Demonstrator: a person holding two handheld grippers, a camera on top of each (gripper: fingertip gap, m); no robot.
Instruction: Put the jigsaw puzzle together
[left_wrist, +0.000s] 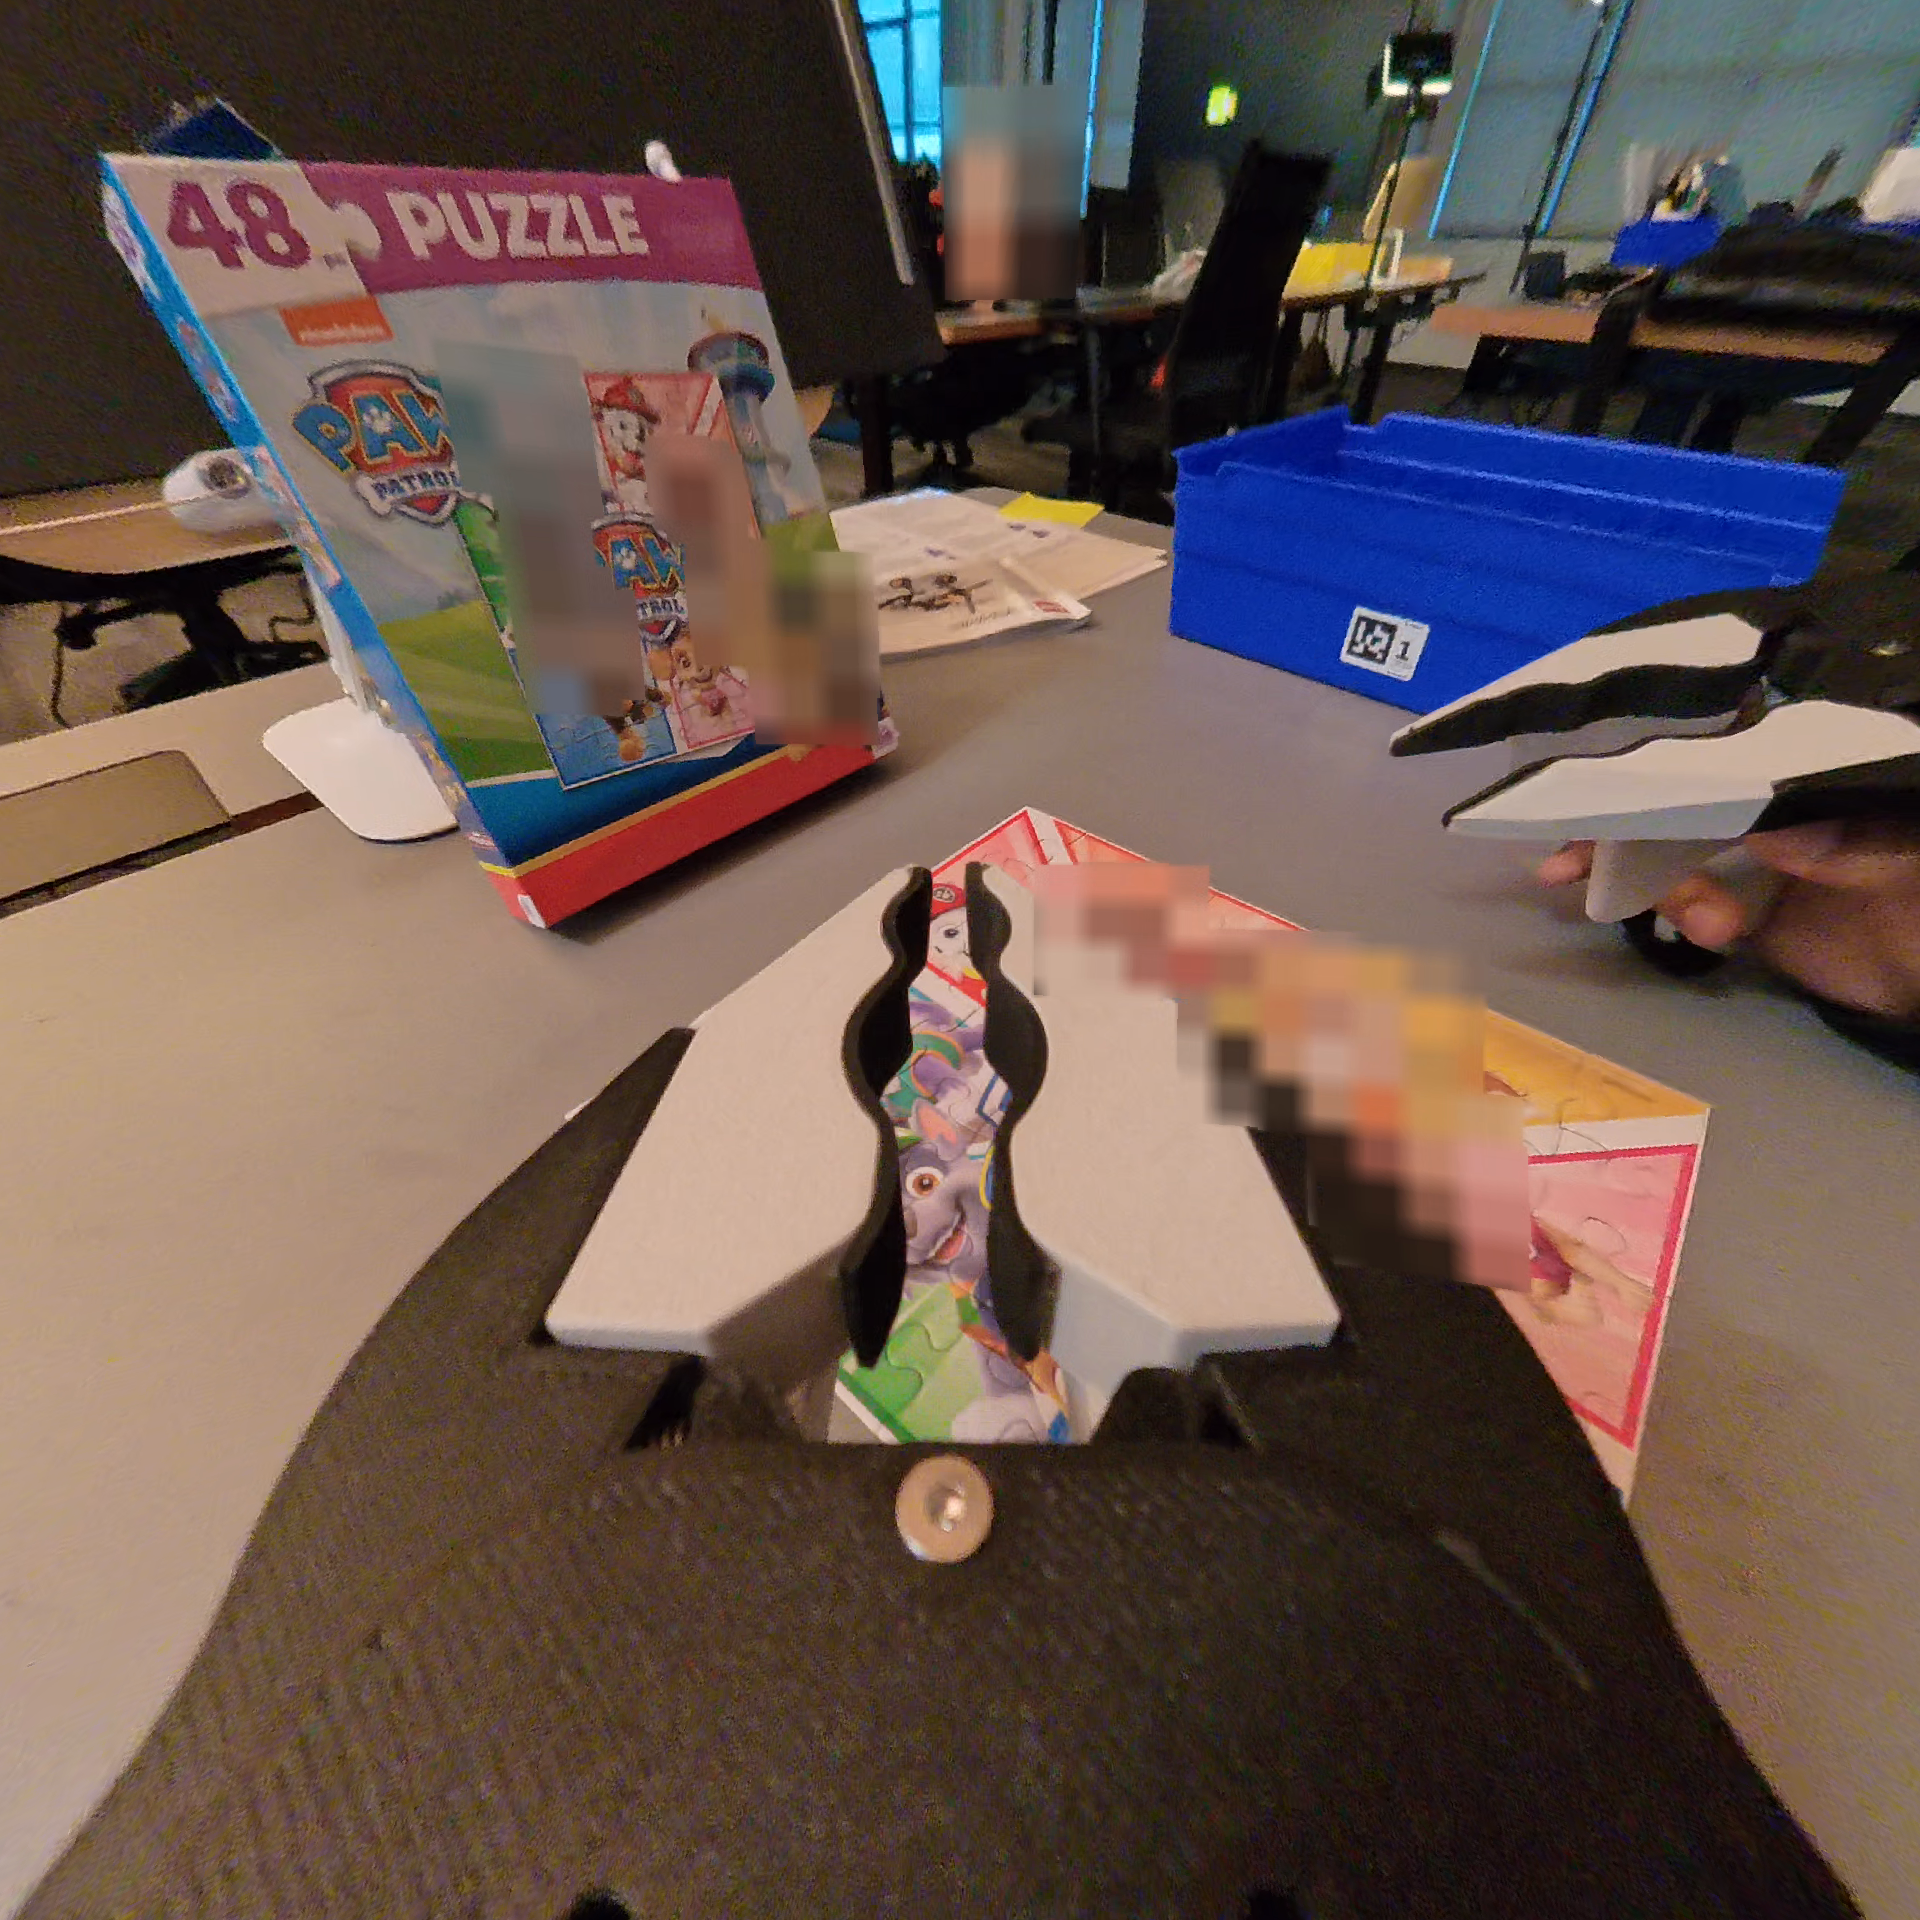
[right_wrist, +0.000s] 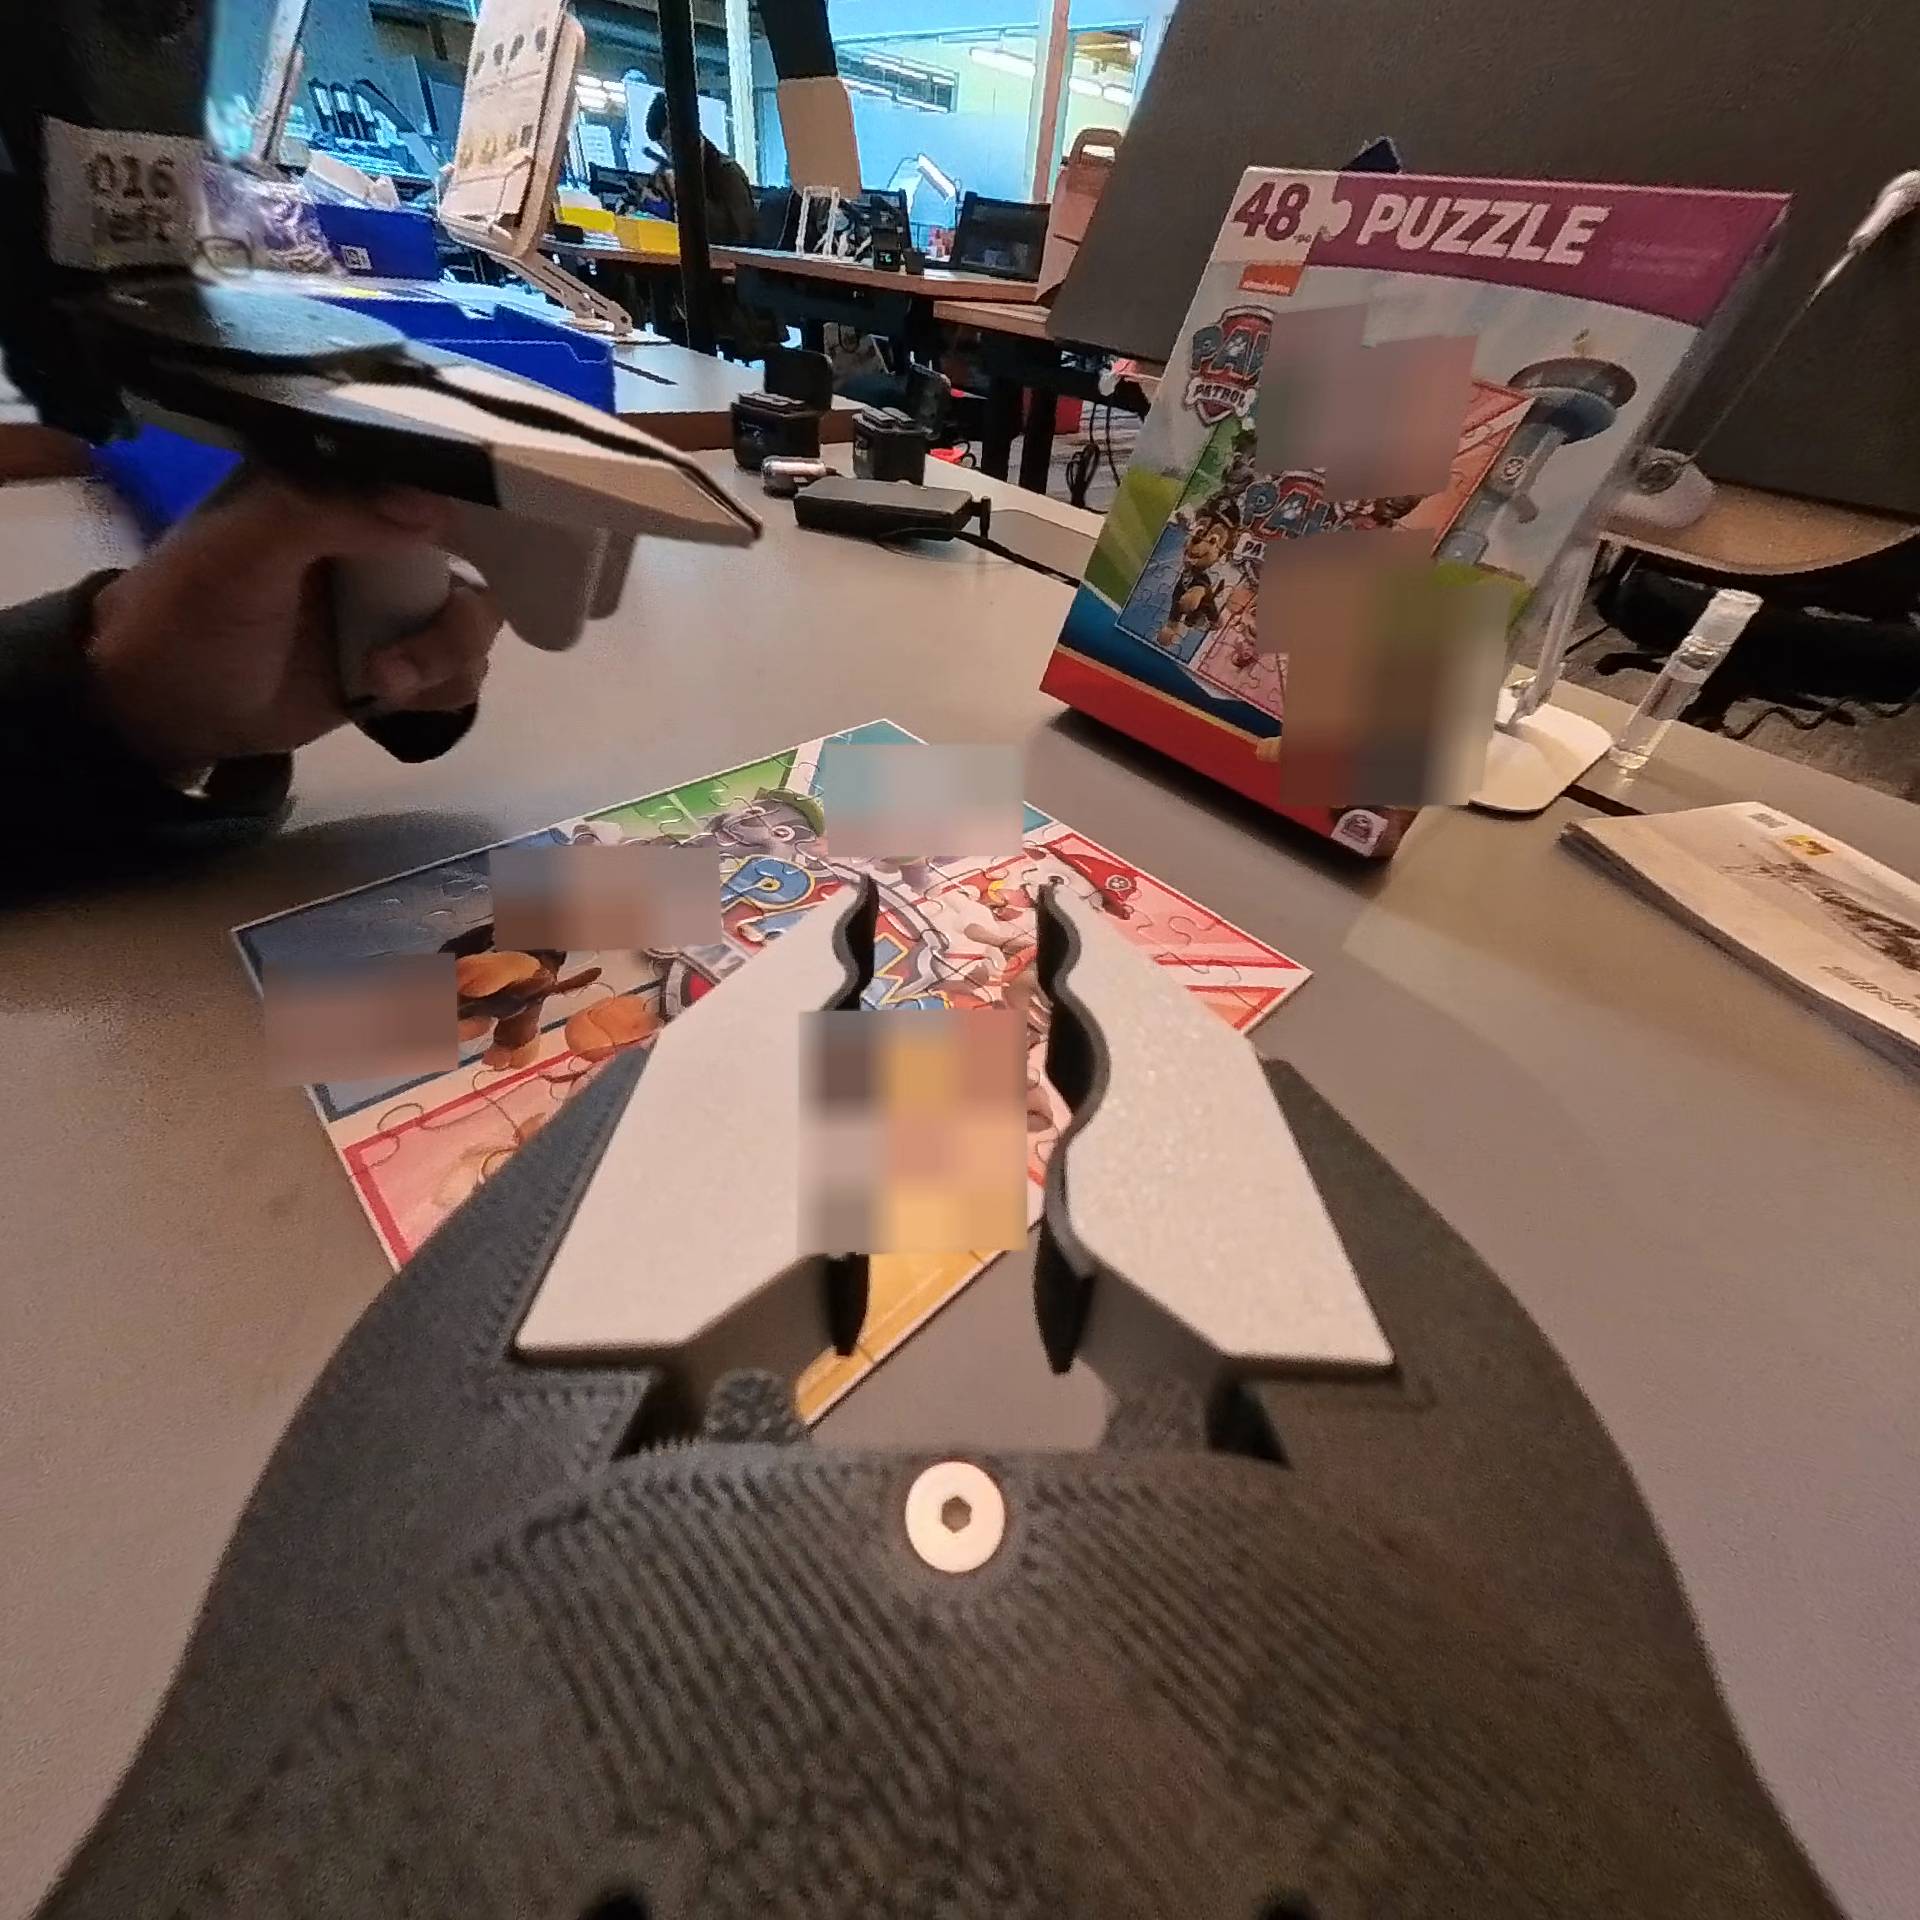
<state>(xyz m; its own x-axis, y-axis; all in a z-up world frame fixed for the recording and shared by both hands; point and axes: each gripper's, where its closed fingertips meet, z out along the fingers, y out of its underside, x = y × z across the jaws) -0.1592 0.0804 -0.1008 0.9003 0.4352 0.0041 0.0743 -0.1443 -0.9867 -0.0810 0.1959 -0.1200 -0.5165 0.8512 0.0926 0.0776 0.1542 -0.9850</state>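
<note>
Right tool (right_wrist: 951, 914) spread, left tool (left_wrist: 948, 883) nearly closed, both bare above printed puzzle (right_wrist: 436, 1153) near lettered puzzle box (right_wrist: 1455, 499).

The assembled jigsaw puzzle (right_wrist: 1143, 935) lies flat on the grey table (right_wrist: 1455, 1143), a rectangle of interlocked pieces printed with cartoon dogs in red, blue, green and yellow panels, one corner pointing towards the puzzle box (right_wrist: 1455, 468). That box stands tilted back near the puzzle's far corner, purple band on top, red strip at its base. Both tongs hover over the puzzle, apart from it: the left tongs (left_wrist: 948, 883) with only a narrow slit between the tips, the right tongs (right_wrist: 951, 904) parted wider, nothing between either pair.
</note>
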